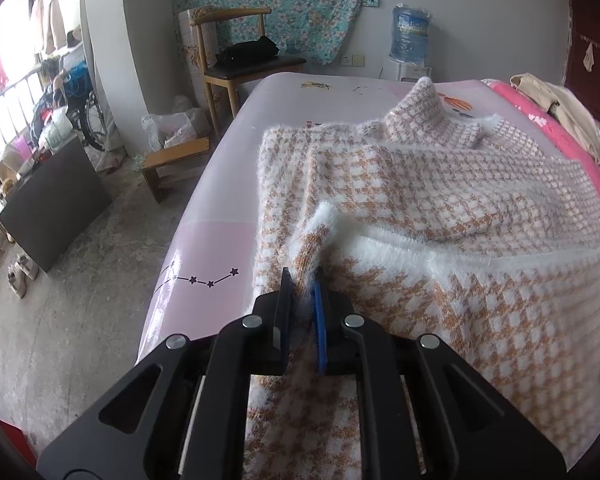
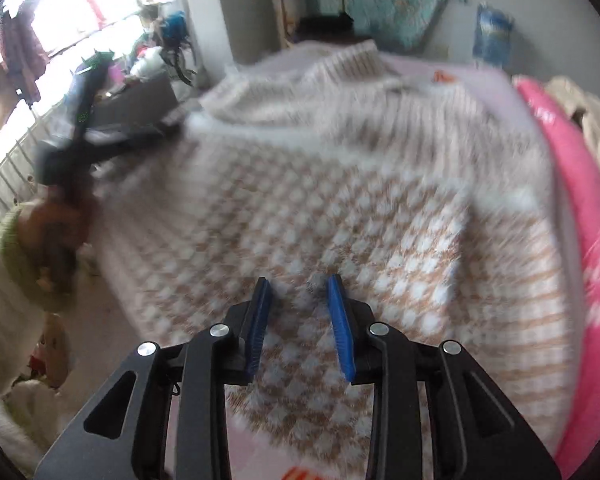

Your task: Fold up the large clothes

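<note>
A fuzzy white-and-orange houndstooth sweater lies spread over the pink bed, its collar standing up at the far end. My left gripper is shut on a raised fold of the sweater's near left edge, and fuzz shows between the blue pads. The right wrist view is blurred. In it my right gripper hovers open over the sweater with nothing between its fingers. The left gripper appears there at the sweater's left edge, held by a person's hand.
A pink blanket and a beige garment lie along the bed's right side. A wooden chair and a water bottle stand beyond the bed. A small stool and a dark cabinet stand on the floor to the left.
</note>
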The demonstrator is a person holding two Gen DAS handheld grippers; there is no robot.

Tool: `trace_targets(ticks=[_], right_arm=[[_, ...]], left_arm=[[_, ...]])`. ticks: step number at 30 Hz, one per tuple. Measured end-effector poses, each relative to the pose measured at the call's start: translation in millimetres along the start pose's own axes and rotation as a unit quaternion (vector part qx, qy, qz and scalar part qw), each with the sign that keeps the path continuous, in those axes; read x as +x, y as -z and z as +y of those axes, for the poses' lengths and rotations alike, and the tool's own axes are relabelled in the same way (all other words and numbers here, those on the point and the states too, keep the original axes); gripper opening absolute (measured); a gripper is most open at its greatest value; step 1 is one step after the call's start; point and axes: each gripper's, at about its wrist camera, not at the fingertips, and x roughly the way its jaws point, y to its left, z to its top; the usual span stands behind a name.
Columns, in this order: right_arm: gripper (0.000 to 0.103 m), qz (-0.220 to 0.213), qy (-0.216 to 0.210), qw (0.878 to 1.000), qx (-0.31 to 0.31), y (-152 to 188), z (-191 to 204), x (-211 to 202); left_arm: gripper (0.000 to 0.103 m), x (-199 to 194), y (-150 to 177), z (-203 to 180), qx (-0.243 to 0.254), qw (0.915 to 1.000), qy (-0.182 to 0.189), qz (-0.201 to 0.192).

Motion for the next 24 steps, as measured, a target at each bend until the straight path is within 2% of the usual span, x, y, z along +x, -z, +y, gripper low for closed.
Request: trace_targets(ticks=[3, 5, 6, 9, 12, 13, 15, 16, 17, 19, 22, 24], right_arm=[[0.032, -0.003, -0.014, 1.000, 0.021, -1.3, -8.3, 1.9], [0.033, -0.007, -0.004, 1.000, 0.014, 1.5, -6.0, 2.2], [0.034, -0.009, -0.004, 1.000, 0.018, 2.5, -8.0, 0.2], [0.034, -0.012, -0.015, 0.999, 0.036, 4.3, -11.5, 0.5], [0.034, -0.016, -0.009, 0.999, 0.037, 6.7, -8.1, -1.9], [0.034, -0.016, -0.005, 0.999, 0.037, 6.9, -7.0, -2.6], [0.034, -0.015, 0.001, 0.999, 0.033, 5.9, -4.9, -2.7], [0.034, -0.015, 0.005, 0.999, 0.029, 5.4, -3.0, -3.8], [0.034, -0.015, 0.011, 1.000, 0.022, 4.6, -0.5, -6.1], [0.034, -0.025, 0.021, 0.999, 0.010, 3.7, 6.6, -19.3], [0.034, -0.062, 0.004, 0.998, -0.025, 9.2, 25.4, -53.3], [0.034, -0.066, -0.003, 0.997, -0.049, 16.8, 40.3, -61.8]], left_arm=[[0.015, -23.2, -4.3, 16.5, -0.037, 0.9988, 0.023, -0.023], [0.016, -60.6, -3.4, 19.8, -0.039, 0.9965, 0.029, -0.068], [0.016, -79.0, -0.3, 16.7, -0.032, 0.9949, 0.050, -0.082], [0.016, -115.1, 19.7, -9.8, -0.002, 0.9838, 0.164, -0.072], [0.016, -123.1, 49.1, -52.0, 0.052, 0.9743, 0.217, -0.032], [0.016, -119.1, 65.0, -73.6, 0.081, 0.9730, 0.215, -0.016], [0.017, -103.4, 83.0, -96.5, 0.117, 0.9759, 0.184, 0.013], [0.018, -89.0, 96.5, -107.5, 0.138, 0.9789, 0.149, 0.022], [0.019, -84.5, 102.7, -109.7, 0.144, 0.9795, 0.141, 0.013], [0.019, -85.9, 104.5, -109.3, 0.147, 0.9795, 0.137, 0.001], [0.019, -84.5, 101.0, -105.7, 0.138, 0.9795, 0.147, 0.009], [0.019, -83.5, 100.3, -102.6, 0.133, 0.9794, 0.152, 0.010]])
